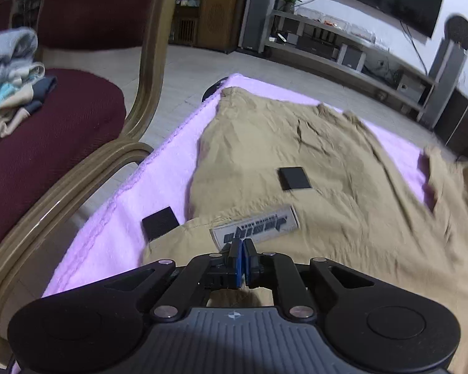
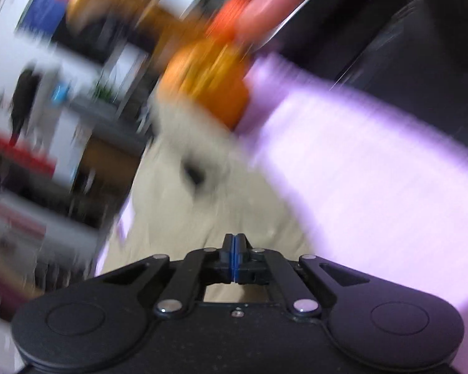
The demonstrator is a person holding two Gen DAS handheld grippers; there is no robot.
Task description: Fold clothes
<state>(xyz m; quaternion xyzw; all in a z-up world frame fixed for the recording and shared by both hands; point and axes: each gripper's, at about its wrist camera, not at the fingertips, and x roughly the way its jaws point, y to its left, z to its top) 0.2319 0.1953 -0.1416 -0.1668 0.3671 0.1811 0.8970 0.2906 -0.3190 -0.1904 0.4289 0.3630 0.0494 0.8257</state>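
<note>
Khaki garment point(image 1: 296, 162) spread on pink blanket point(image 1: 124, 218), both jaws closed, empty.

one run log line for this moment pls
garment: tan wrinkled cloth garment spread on pink towel | left hand-held gripper: nearly shut over its white label | right hand-held gripper: shut, empty

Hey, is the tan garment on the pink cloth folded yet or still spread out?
Mostly spread out. The tan garment lies flat and wrinkled across the pink cloth, with only its near edge doubled over.

close wrist views, downward, shared garment point(image 1: 296, 162)
</note>
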